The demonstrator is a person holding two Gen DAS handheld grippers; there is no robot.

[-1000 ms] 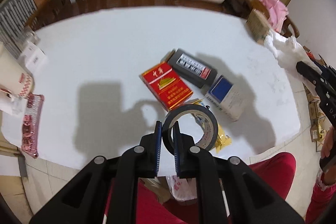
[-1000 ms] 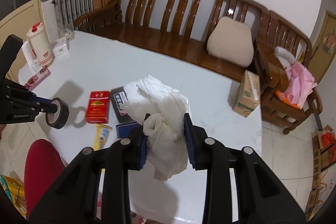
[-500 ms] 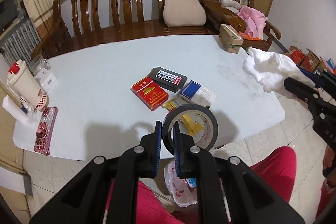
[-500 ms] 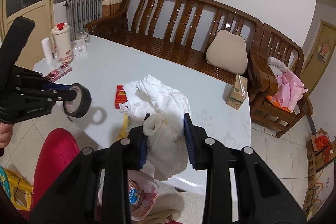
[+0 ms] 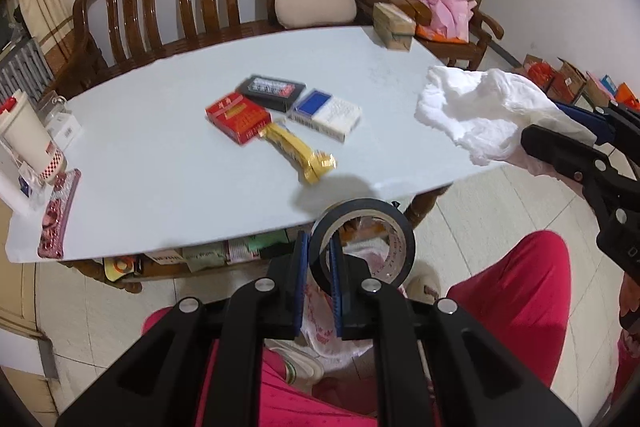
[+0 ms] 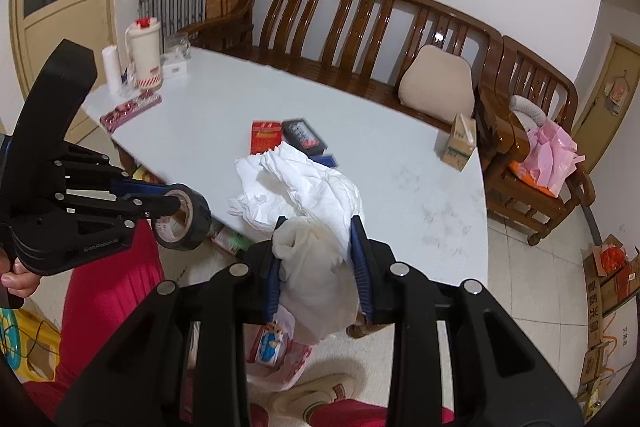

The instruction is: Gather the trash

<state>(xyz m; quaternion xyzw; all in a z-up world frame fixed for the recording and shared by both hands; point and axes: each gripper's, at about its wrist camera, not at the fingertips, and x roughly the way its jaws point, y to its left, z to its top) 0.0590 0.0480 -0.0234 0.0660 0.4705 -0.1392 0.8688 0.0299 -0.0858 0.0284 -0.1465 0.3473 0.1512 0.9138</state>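
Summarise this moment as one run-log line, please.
left tongs: shut on tape roll | right tongs: shut on crumpled tissue | both beyond table edge, above plastic bag

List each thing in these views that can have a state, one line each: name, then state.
left gripper, shut on the tape roll
tape roll, held clear of the table
right gripper, shut on the crumpled tissue
crumpled tissue, held up
red box, closed, flat on the table
black box, closed, flat
blue and white box, closed, flat
yellow wrapper, lying on the table
plastic bag, on the floor, open
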